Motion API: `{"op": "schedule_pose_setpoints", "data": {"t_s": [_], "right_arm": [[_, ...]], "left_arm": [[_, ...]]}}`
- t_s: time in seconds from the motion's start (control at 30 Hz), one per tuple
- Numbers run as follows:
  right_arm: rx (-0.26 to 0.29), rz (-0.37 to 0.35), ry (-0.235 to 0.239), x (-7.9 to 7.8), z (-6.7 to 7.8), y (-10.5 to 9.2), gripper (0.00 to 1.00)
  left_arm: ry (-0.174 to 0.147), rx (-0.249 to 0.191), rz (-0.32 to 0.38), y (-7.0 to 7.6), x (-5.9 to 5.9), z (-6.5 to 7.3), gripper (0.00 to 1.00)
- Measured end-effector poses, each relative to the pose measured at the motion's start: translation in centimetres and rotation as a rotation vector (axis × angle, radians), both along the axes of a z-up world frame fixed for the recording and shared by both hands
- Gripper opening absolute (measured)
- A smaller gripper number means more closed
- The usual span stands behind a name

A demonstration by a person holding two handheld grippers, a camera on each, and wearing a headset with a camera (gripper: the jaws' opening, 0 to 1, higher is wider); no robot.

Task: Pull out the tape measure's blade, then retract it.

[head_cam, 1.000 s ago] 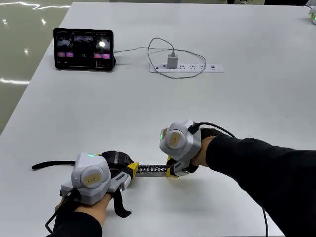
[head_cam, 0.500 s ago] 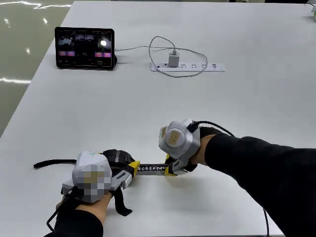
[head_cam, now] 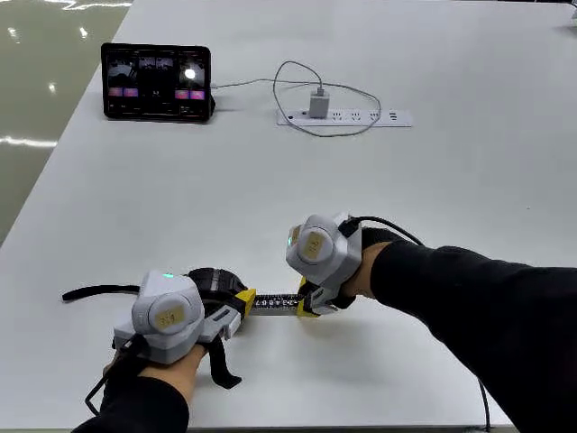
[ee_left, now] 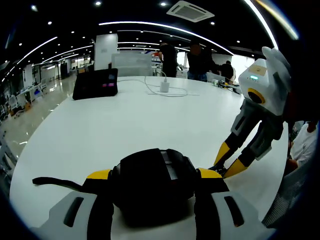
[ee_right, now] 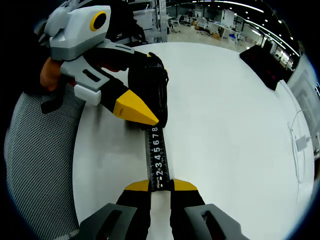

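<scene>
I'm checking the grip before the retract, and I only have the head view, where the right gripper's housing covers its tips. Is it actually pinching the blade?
Observer: Yes. In the right gripper view, the right gripper has its yellow tips closed on the end of the blade.
Operator: How much blade is out?
Observer: A short stretch. The numerals 2 to 8 are readable between those tips and the tape measure case.
Operator: And the left side?
Observer: In the left gripper view, the left gripper holds the tape measure case between its jaws, with one yellow tip on each side.
</scene>
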State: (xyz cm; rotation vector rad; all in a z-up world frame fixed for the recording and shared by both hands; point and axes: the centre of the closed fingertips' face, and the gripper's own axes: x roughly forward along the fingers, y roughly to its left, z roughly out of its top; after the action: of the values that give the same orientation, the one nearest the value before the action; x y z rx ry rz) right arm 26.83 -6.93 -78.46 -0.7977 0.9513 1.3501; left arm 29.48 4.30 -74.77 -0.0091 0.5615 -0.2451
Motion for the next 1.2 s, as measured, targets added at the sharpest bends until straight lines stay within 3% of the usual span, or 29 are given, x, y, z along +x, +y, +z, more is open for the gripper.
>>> {"op": "schedule_pose_setpoints", "data": {"t_s": [1.2], "right_arm": [[0.064,-0.020,-0.007,-0.1,0.1,2.1,0.10]], "left_arm": [[0.004,-0.013,-0.009,0.1,0.0,0.0,0.60]]}}
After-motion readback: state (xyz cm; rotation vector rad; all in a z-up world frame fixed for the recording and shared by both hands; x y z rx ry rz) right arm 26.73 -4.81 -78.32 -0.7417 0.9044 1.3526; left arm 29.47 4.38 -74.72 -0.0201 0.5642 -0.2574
